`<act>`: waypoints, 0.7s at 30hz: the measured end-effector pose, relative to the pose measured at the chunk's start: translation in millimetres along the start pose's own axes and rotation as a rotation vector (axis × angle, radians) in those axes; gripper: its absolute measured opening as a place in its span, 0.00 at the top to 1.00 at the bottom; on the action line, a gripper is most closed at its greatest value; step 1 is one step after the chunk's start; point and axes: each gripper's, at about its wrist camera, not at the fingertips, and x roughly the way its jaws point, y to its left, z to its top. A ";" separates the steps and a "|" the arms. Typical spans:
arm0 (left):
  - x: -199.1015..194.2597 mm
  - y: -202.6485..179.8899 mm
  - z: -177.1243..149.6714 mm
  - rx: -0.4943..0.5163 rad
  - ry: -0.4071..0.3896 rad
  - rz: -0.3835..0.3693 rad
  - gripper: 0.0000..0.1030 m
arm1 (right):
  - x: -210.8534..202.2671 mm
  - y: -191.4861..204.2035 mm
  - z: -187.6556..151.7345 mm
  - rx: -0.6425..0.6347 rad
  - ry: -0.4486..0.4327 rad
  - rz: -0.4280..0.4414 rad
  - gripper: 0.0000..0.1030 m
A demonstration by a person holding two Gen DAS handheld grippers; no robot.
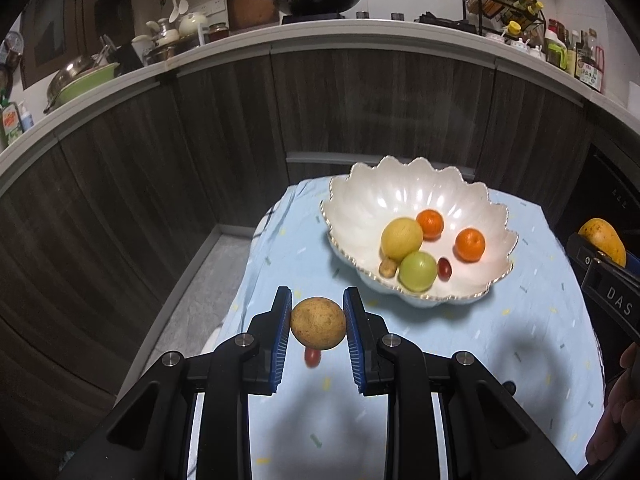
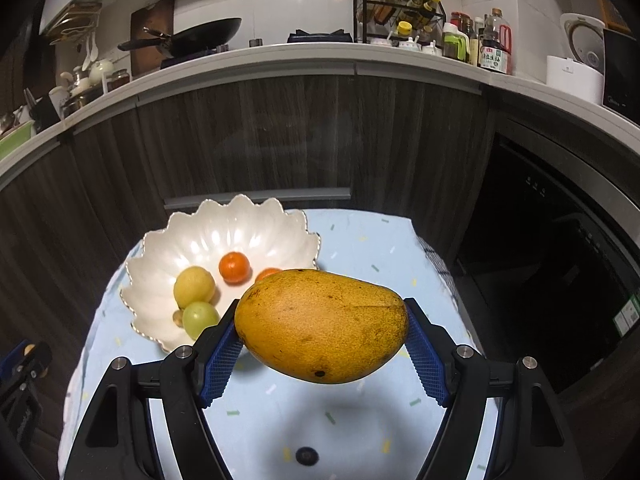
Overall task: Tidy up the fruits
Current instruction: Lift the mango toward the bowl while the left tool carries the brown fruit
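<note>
The white scalloped bowl [image 1: 420, 196] is sitting on a pale blue tablecloth [image 1: 288, 248] scattered with small coloured dashes, and everything else is best placed from it. Inside the bowl a yellow round fruit [image 1: 401, 238] is lying near the middle, with a green round fruit [image 1: 417, 271] touching it on the near side and a small brown fruit [image 1: 387, 267] tucked beside both. Two oranges are resting further in, one [image 1: 430, 223] just behind the yellow fruit and the other [image 1: 470, 244] apart toward the bowl's right wall, and a small dark red fruit [image 1: 444, 267] is lying between the green fruit and that second orange. In front of the bowl and to its left, the left gripper [image 1: 318, 322] is pinching a round tan-brown speckled fruit [image 1: 318, 323] between its blue ribbed pads, holding it clear above the cloth. Directly beneath that fruit, another small red fruit [image 1: 312, 357] is lying on the cloth, well outside the bowl. To the right of the bowl, the right gripper [image 2: 322, 332] is clamping a large yellow-orange mango [image 2: 320, 326] lengthwise, its jaws standing wide around the fruit's two ends, with the mango hanging above the cloth and partly covering the bowl's near right rim in the right wrist view. A small dark round thing [image 2: 306, 456] is lying on the cloth below the mango. Behind the bowl, dark wood cabinet fronts [image 1: 360, 96] are running under a white kitchen counter [image 1: 320, 30].
</note>
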 end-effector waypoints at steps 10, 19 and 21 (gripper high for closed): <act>7.3 -4.5 26.7 0.019 -0.044 -0.019 0.74 | 5.6 5.1 19.3 -0.015 -0.038 0.009 0.26; 16.7 -13.4 49.2 0.039 -0.081 -0.034 0.74 | 15.1 5.6 36.3 -0.024 -0.066 0.005 0.26; 19.4 -15.4 52.3 0.043 -0.084 -0.036 0.74 | 16.9 5.8 39.0 -0.026 -0.072 0.003 0.26</act>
